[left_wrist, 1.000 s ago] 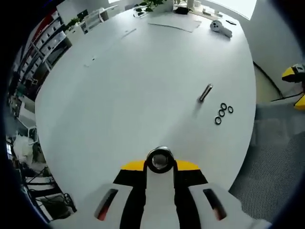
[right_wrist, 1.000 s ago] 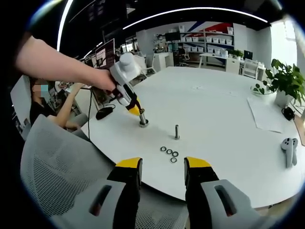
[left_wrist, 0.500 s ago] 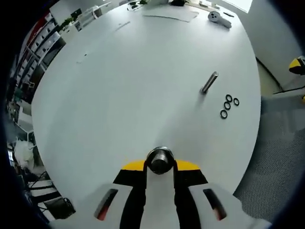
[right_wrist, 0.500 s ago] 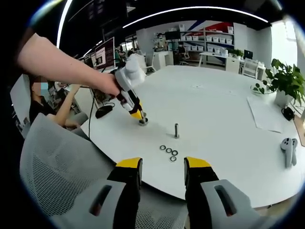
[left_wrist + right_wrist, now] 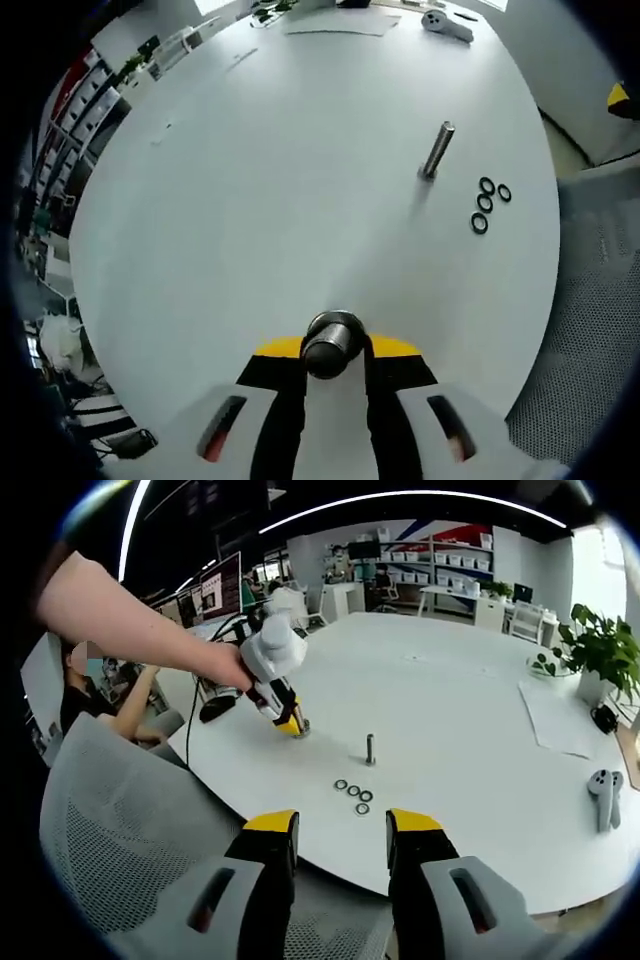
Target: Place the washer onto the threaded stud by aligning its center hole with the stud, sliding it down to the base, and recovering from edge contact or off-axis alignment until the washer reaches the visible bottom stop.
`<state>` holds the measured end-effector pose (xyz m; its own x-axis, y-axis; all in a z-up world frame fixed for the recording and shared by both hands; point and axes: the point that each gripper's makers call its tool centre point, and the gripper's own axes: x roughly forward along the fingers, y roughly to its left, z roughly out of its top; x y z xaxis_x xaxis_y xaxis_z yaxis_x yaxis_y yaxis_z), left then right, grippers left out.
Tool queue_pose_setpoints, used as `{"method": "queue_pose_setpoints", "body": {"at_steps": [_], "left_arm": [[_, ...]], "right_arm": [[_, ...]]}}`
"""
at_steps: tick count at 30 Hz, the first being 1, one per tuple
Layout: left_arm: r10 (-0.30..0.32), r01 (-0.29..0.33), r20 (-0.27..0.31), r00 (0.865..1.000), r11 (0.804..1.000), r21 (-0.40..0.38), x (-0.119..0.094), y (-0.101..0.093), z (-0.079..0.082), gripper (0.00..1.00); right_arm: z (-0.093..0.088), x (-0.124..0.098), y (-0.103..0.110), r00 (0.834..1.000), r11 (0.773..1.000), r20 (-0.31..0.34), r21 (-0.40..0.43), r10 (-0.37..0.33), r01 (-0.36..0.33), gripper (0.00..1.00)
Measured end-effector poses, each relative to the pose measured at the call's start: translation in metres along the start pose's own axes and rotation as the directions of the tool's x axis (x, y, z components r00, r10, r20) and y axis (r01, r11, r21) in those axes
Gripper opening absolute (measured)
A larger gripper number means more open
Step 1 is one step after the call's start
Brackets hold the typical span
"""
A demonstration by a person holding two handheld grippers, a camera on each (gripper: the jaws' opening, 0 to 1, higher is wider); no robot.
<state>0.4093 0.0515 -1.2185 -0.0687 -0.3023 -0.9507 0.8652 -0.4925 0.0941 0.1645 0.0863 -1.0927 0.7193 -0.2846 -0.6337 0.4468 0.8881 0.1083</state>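
Washers (image 5: 489,203) lie in a small cluster of four dark rings on the white desk (image 5: 280,180), just to the right of and nearer than the threaded stud (image 5: 436,150), which stands upright on its base with no washer on it; in the right gripper view the same washers (image 5: 353,795) sit just in front of the stud (image 5: 370,750), apart from it. The left gripper (image 5: 334,348) has its yellow-tipped fingers (image 5: 280,348) closed on a short metal cylinder (image 5: 331,342) near the desk's near edge, well apart from the stud. In the right gripper view that left gripper (image 5: 290,723) is held by a person's hand (image 5: 225,664), tilted down with its tip at the desk surface to the left of the stud. The right gripper (image 5: 340,825) hangs off the desk's near edge above a grey mesh chair (image 5: 120,830), its fingers (image 5: 270,825) spread apart with nothing between them. A white handheld controller (image 5: 603,795) rests on the desk at the far right, a sheet of paper (image 5: 560,720) lies beyond it, and a potted plant (image 5: 595,650) stands further back. Shelving with storage bins (image 5: 440,565) lines the far wall.
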Motion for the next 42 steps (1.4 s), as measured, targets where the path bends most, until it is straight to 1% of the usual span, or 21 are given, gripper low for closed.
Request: {"method": "queue_pose_setpoints", "body": {"at_steps": [1, 3, 9, 11, 14, 15, 16, 18, 21, 22, 24, 26, 27, 28, 30, 32, 36, 37, 38, 40, 42], "left_arm": [[0.006, -0.005, 0.006, 1.000, 1.000, -0.019, 0.001, 0.001, 0.000, 0.21], [-0.001, 0.001, 0.013, 1.000, 1.000, -0.022, 0.001, -0.001, -0.001, 0.21], [0.035, -0.035, 0.055, 0.998, 0.999, 0.001, -0.002, 0.000, 0.000, 0.23], [0.041, -0.039, 0.062, 0.997, 0.999, -0.031, -0.005, -0.001, -0.002, 0.24], [0.056, -0.046, 0.123, 0.991, 0.996, -0.081, -0.008, -0.001, 0.004, 0.24], [0.059, -0.049, 0.123, 0.991, 0.995, -0.084, -0.010, -0.001, 0.002, 0.24], [0.073, -0.061, 0.128, 0.989, 0.994, -0.095, -0.020, -0.007, -0.003, 0.24], [0.089, -0.072, 0.152, 0.984, 0.991, -0.115, -0.031, -0.010, -0.005, 0.25], [0.082, -0.059, 0.159, 0.984, 0.988, -0.146, -0.036, -0.015, -0.013, 0.26], [0.088, -0.064, 0.163, 0.983, 0.987, -0.148, -0.042, -0.022, -0.014, 0.26], [0.102, -0.070, 0.189, 0.977, 0.982, -0.173, -0.050, -0.020, -0.013, 0.26], [0.110, -0.056, 0.226, 0.968, 0.971, -0.233, -0.062, -0.023, -0.015, 0.27], [0.113, -0.055, 0.240, 0.964, 0.970, -0.236, -0.068, -0.025, -0.017, 0.27], [0.115, -0.058, 0.243, 0.963, 0.971, -0.232, -0.065, -0.023, -0.018, 0.27], [0.123, -0.062, 0.260, 0.958, 0.971, -0.231, -0.073, -0.028, -0.018, 0.27], [0.132, -0.059, 0.284, 0.950, 0.966, -0.252, -0.082, -0.032, -0.019, 0.28], [0.161, -0.050, 0.353, 0.921, 0.951, -0.304, -0.104, -0.037, -0.018, 0.28], [0.164, -0.049, 0.360, 0.919, 0.950, -0.307, -0.106, -0.038, -0.019, 0.28], [0.173, -0.047, 0.378, 0.910, 0.946, -0.319, -0.112, -0.040, -0.022, 0.28], [0.180, -0.041, 0.397, 0.900, 0.942, -0.334, -0.121, -0.044, -0.023, 0.28], [0.192, -0.036, 0.422, 0.886, 0.936, -0.351, -0.131, -0.048, -0.025, 0.29]], "right_arm": [[0.000, 0.000, 0.001, 1.000, 1.000, -0.001, -0.002, 0.001, -0.001, 0.37], [-0.001, 0.000, 0.001, 1.000, 1.000, -0.005, -0.004, 0.004, -0.004, 0.37], [-0.002, 0.000, 0.002, 1.000, 1.000, -0.014, -0.011, 0.009, -0.009, 0.37], [-0.003, 0.001, 0.002, 1.000, 1.000, -0.017, -0.011, 0.012, -0.012, 0.37], [-0.004, 0.001, 0.004, 1.000, 1.000, -0.023, -0.014, 0.019, -0.020, 0.37], [-0.004, 0.001, 0.004, 0.999, 1.000, -0.023, -0.015, 0.022, -0.022, 0.37], [-0.004, 0.001, 0.005, 0.999, 1.000, -0.024, -0.016, 0.024, -0.025, 0.37], [-0.004, 0.002, 0.006, 0.999, 0.999, -0.025, -0.019, 0.031, -0.031, 0.37], [-0.005, 0.004, 0.007, 0.999, 0.999, -0.026, -0.022, 0.036, -0.036, 0.37], [-0.005, 0.004, 0.007, 0.999, 0.999, -0.025, -0.022, 0.038, -0.038, 0.37], [-0.003, 0.002, 0.009, 0.999, 0.999, -0.022, -0.024, 0.043, -0.044, 0.37], [-0.004, 0.004, 0.010, 0.998, 0.998, -0.024, -0.029, 0.050, -0.051, 0.37], [-0.003, 0.003, 0.010, 0.998, 0.998, -0.024, -0.030, 0.052, -0.052, 0.37], [-0.003, 0.003, 0.010, 0.998, 0.998, -0.023, -0.029, 0.052, -0.053, 0.37], [-0.003, 0.003, 0.010, 0.998, 0.998, -0.021, -0.025, 0.054, -0.054, 0.37], [-0.002, 0.001, 0.012, 0.998, 0.998, -0.017, -0.026, 0.057, -0.057, 0.37], [-0.002, 0.002, 0.014, 0.997, 0.997, -0.022, -0.034, 0.069, -0.070, 0.37], [-0.002, 0.002, 0.015, 0.997, 0.997, -0.022, -0.035, 0.070, -0.071, 0.37], [-0.002, 0.002, 0.016, 0.997, 0.996, -0.023, -0.040, 0.074, -0.075, 0.37], [-0.003, 0.003, 0.016, 0.997, 0.996, -0.026, -0.041, 0.076, -0.077, 0.37], [-0.003, 0.004, 0.017, 0.996, 0.996, -0.030, -0.043, 0.080, -0.081, 0.37]]}}
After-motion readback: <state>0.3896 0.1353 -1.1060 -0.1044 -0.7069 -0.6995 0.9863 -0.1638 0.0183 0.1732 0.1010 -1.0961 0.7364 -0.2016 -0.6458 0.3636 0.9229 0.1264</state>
